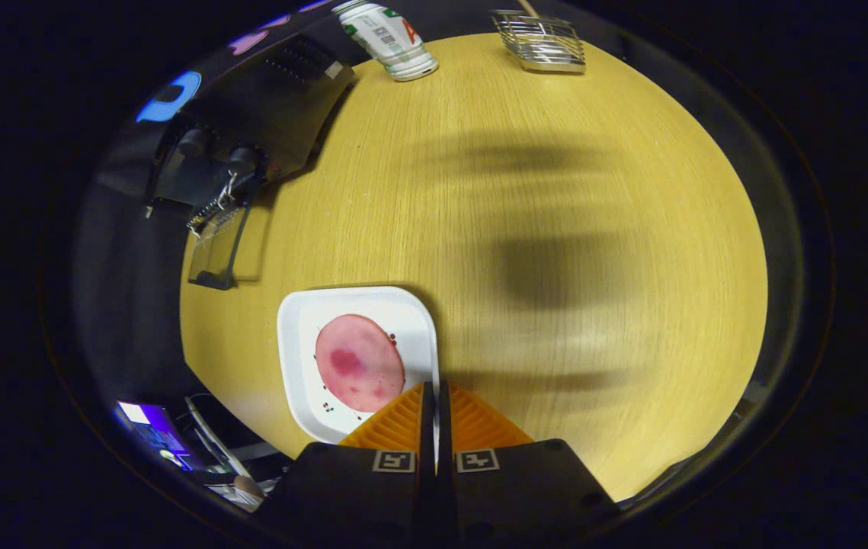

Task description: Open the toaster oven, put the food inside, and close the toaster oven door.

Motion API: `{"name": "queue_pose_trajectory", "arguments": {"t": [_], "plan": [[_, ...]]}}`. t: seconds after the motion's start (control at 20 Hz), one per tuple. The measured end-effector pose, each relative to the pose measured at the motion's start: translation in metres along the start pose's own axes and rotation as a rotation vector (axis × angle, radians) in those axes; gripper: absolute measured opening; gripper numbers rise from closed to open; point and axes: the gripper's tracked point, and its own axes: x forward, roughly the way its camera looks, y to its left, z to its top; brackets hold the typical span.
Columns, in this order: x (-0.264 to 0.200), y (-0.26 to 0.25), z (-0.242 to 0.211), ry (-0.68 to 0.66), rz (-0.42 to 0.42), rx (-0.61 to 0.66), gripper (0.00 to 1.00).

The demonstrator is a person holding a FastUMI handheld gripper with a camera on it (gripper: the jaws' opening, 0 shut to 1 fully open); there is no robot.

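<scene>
Gripper view: gripper [434,396] fingers are pinching the right rim of the white rounded-square plastic plate [304,343], jaws nearly pressed together. Pink round ham slice [360,363] is lying on the plate, looking light, floppy, slippery. Black toaster oven [251,130] is sitting beyond the plate, door down.

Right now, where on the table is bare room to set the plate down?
The gripper, fingers shut, grips the white plate rim. Bare wood spreads beyond it, up to the can and wire rack. It is crowded by the toaster oven and its open door.
</scene>
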Motion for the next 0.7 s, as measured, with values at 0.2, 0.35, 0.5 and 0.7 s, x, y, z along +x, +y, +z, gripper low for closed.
{"name": "queue_pose_trajectory", "arguments": {"t": [0.2, 0.35, 0.5, 0.7], "plan": [[-0.009, 0.006, 0.001, -0.085, 0.139, 0.149, 0.05], [-0.025, 0.016, 0.002, -0.138, 0.182, 0.194, 0.05], [-0.045, 0.038, -0.001, -0.182, 0.214, 0.257, 0.05], [-0.062, 0.086, -0.02, -0.199, 0.244, 0.276, 0.05]]}}
